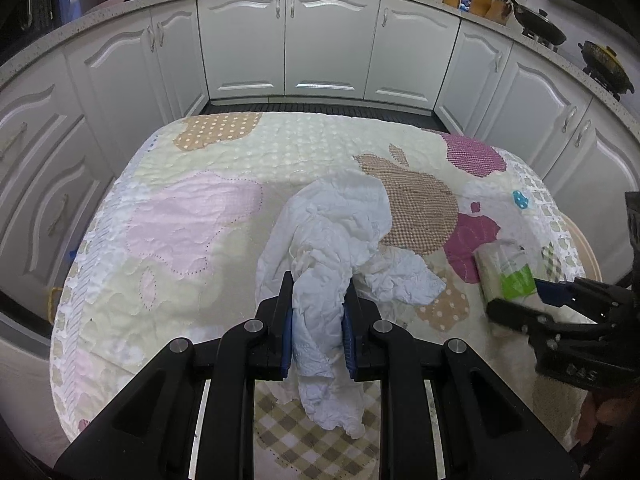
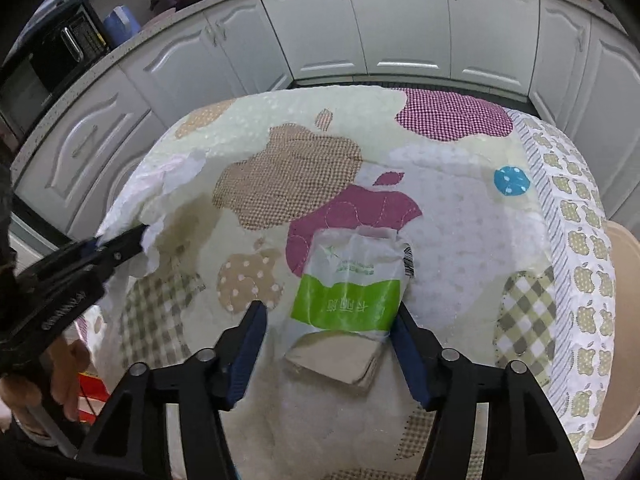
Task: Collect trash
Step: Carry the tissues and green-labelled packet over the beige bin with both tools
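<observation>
Item one: a crumpled white paper tissue sheet (image 1: 332,248), large and creased, pinched at its middle between the blue-padded jaws of the left black two-finger tongs (image 1: 318,300); one end hangs below the jaws, the rest spreads forward of them over the quilt. Item two: a soft plastic tissue packet with a green band and clear upper half (image 2: 352,288), beige folded tissues showing at its near end, lying flat between the spread jaws of the right black two-finger tongs (image 2: 330,316); the right-hand pad sits against the packet's edge, the left-hand pad stands apart from it, so these tongs are open and not yet clamped. In the left wrist view the same packet (image 1: 506,276) lies to the right of the held tissue, with the right tongs (image 1: 520,304) at it. Support: a quilted table cover, cream with pink, tan and magenta apple patches (image 1: 192,216), under both items. Surroundings: white panelled kitchen cabinets (image 1: 332,40) ahead of both tongs.
</observation>
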Motion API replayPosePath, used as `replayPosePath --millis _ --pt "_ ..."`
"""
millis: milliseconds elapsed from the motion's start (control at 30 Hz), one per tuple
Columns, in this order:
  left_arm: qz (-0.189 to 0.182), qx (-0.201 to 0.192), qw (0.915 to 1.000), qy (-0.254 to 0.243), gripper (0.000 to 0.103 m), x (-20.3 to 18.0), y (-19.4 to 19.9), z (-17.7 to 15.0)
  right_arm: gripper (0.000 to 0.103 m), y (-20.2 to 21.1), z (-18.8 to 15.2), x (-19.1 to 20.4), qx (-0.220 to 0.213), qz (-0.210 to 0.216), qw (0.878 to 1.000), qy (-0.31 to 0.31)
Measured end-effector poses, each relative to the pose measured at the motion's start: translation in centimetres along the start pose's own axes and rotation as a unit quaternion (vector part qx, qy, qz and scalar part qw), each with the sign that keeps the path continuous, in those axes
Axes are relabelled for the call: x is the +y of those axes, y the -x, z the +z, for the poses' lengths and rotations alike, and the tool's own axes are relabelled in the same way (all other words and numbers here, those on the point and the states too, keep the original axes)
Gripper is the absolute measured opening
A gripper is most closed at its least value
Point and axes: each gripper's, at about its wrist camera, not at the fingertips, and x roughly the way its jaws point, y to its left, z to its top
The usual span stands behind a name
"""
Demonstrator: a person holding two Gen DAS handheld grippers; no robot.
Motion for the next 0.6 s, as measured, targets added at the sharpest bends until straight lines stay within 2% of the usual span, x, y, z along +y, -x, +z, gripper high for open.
replayPosePath --millis 100,267,600 --pt "-0.01 -0.005 0.9999 -0.001 0.017 -0.4 0.5 0.0 0.04 1.2 -0.3 -0.4 -0.008 0.017 1.0 -0.004" --pt "-0.058 -0.004 0.9983 -0.002 0.017 -2.2 1.2 0.4 0.04 5.0 -1.0 -1.4 -0.05 0.021 0.999 -0.01" --pt "-0.098 -0.009 0.9939 -0.05 0.017 -9.9 2.1 1.2 0.04 10.2 -3.2 -6.7 -0.096 0.01 0.993 -0.065"
